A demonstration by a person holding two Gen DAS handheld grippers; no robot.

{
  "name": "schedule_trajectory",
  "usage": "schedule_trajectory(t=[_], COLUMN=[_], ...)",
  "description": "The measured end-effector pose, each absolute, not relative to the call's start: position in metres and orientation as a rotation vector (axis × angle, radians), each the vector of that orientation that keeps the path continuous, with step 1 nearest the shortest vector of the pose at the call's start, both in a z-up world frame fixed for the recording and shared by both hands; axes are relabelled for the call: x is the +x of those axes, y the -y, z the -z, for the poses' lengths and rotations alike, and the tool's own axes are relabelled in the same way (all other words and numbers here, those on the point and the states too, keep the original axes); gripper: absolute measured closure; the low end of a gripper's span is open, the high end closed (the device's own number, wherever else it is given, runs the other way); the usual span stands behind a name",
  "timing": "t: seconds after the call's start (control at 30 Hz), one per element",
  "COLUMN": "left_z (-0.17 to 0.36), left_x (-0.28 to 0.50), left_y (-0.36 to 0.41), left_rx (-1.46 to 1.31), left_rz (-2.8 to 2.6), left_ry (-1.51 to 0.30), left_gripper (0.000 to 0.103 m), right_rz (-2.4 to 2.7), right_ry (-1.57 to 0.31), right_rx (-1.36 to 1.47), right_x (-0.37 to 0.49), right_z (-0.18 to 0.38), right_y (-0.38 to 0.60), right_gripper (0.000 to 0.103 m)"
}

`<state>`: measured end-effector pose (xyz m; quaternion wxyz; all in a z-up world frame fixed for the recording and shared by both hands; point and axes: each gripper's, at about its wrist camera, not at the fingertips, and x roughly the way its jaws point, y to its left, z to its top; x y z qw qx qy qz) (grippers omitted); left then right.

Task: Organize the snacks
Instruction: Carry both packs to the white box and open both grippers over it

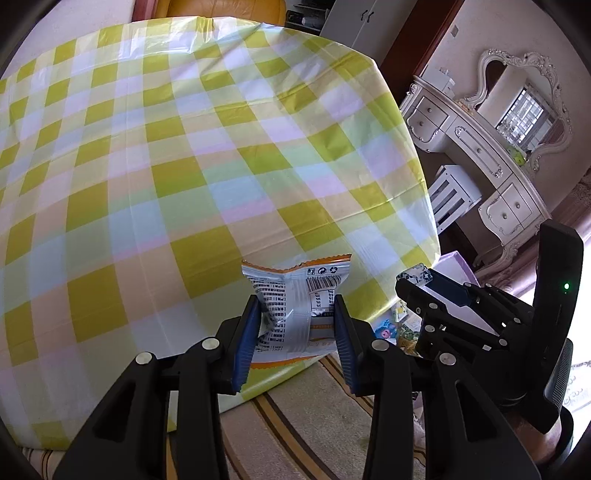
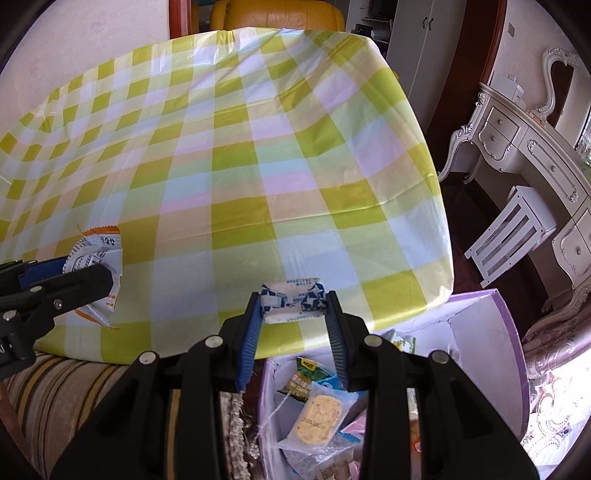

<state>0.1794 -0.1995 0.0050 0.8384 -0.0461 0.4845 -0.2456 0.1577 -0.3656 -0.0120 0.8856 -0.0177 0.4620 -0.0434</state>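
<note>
My left gripper point(image 1: 297, 314) is shut on a white and orange snack packet point(image 1: 295, 295), held over the near edge of the checked table point(image 1: 184, 166). It also shows at the left of the right wrist view point(image 2: 94, 266). My right gripper point(image 2: 293, 306) is shut on a small blue and white wrapped snack point(image 2: 293, 299), held above the table's near right corner. That gripper shows in the left wrist view point(image 1: 428, 284). A purple box point(image 2: 498, 332) with several snack packets, among them a clear-wrapped biscuit point(image 2: 317, 419), lies below the right gripper.
A striped sofa or cushion point(image 2: 55, 387) lies below the table's near edge. A white dresser point(image 2: 535, 155) and a white stool point(image 2: 513, 232) stand to the right. A yellow chair point(image 2: 277, 14) stands behind the table.
</note>
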Motion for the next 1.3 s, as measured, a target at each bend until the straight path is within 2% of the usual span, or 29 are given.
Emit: schedule_trajectory(t=[0.4,0.8,1.3], left_z=[-0.002,0.015,0.034], left_x=[0.148,0.117,0.114], left_y=[0.254,0.319,0.345], left_rx=[-0.078,-0.03,0.008], left_rz=[0.655,0.795,0.797], left_ry=[-1.083,-1.2,-1.29], left_gripper=[0.065,0.065,0.065], right_rz=[0.228,0.356,0.433], right_ry=[-0.989,-1.034,-1.083], right_rx=[0.04,0.07,0.104], right_x=[0.11,0.07,0.058], right_z=[0.017,0.032,0.049], right_y=[0.443,0.477,0.502], right_gripper=[0.068,0.068,0.067])
